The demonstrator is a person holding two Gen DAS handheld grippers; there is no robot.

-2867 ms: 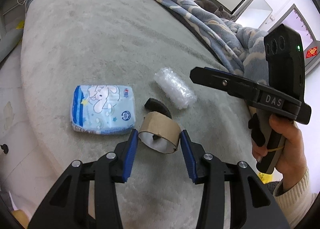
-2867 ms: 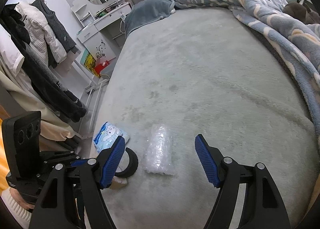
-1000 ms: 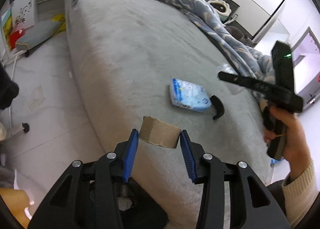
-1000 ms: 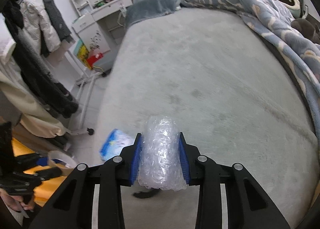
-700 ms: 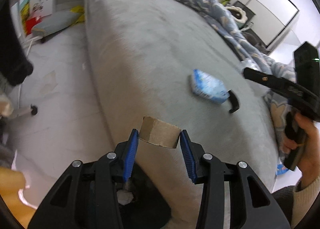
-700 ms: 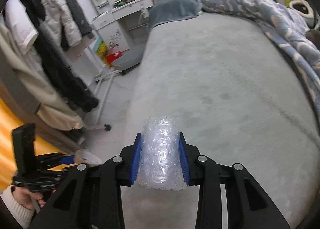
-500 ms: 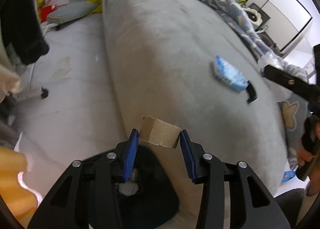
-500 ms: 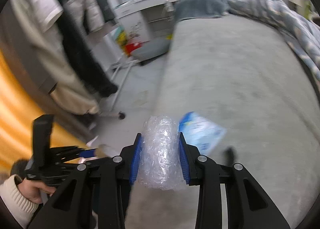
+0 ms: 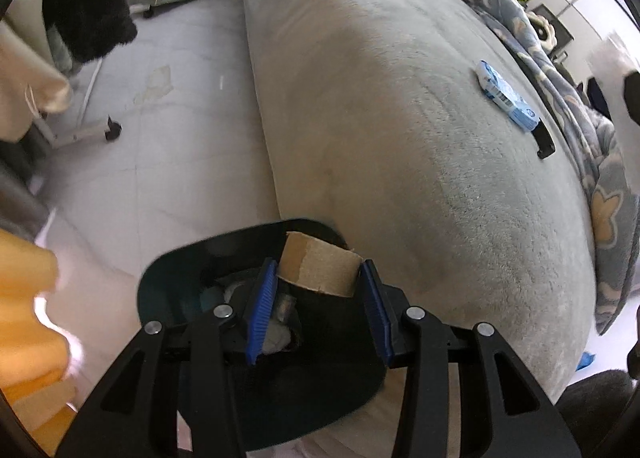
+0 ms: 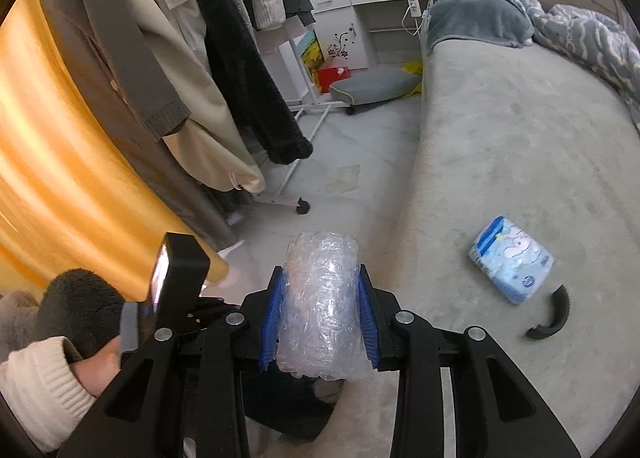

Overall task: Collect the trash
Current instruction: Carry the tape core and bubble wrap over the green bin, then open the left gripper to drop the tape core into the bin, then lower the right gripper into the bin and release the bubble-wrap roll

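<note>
Left wrist view: the left gripper (image 9: 320, 298) clamps a cardboard tape core (image 9: 318, 268) between its blue pads, held directly above the open black trash bin (image 9: 176, 278) on the floor beside the grey bed (image 9: 400, 118). Crumpled waste lies inside the bin. Right wrist view: the right gripper (image 10: 322, 318) is closed on a roll of bubble wrap (image 10: 322, 306), near the bed edge. On the bed lie a blue tissue pack (image 10: 512, 270) and, just beside it, a curved black piece (image 10: 550, 318).
</note>
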